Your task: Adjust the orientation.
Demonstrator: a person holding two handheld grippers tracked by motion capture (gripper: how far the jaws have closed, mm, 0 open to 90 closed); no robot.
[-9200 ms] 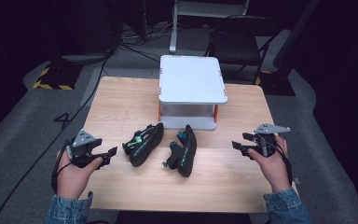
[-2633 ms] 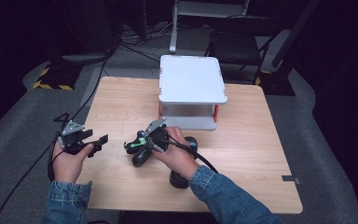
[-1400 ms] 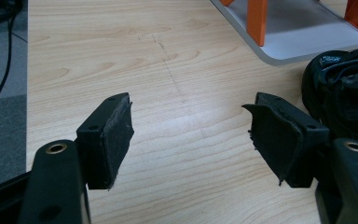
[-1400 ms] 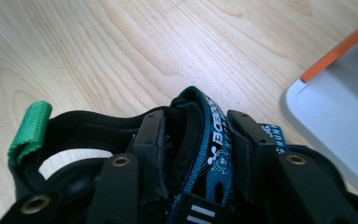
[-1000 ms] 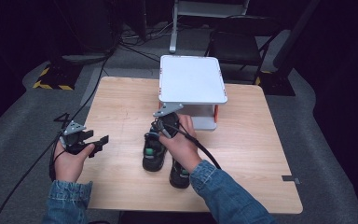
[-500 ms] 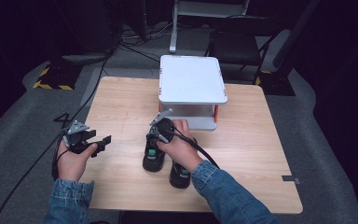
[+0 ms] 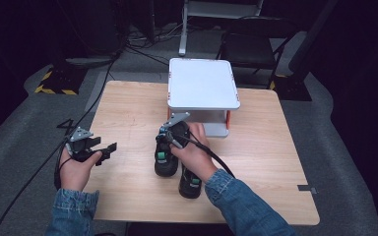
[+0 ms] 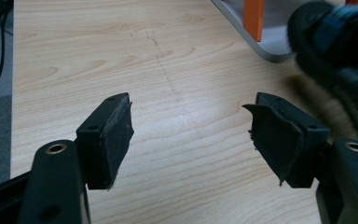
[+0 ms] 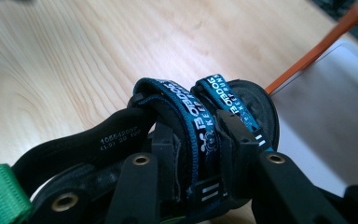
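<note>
Showing, from the high view, the right gripper [image 7: 169, 139] clamping the nearer-to-the-stand end of the left shoe [image 7: 166, 156], with the right shoe [image 7: 191, 178] lying just beside it toward the person and partly hidden under the forearm. Judging the pairing as well under way: both shoes now lying side by side and pointing roughly the same way on the table [image 7: 128, 103], but the grasp not yet released and no shoe yet placed on or under the white stand [image 7: 203, 84] just beyond the jaws. Holding the left gripper [image 7: 109, 147] well apart to the left, jaws spread and carrying nothing.

Looking along the left gripper [image 8: 191, 135] in its own view: pads gaping wide over bare wood, a blurred dark shoe edge [image 8: 335, 42] beyond the right-hand jaw, an orange leg of the stand [image 8: 254, 18] beyond that. Confirming emptiness more plainly than the high view.

Looking along the right gripper [image 9: 200, 154] in its own view: jaws closing on the blue printed straps [image 9: 200, 116] of the shoe, a green pull loop [image 9: 2, 191] lying left of the jaws. Revealing the exact grasp point, hidden beneath the hand from above.
</note>
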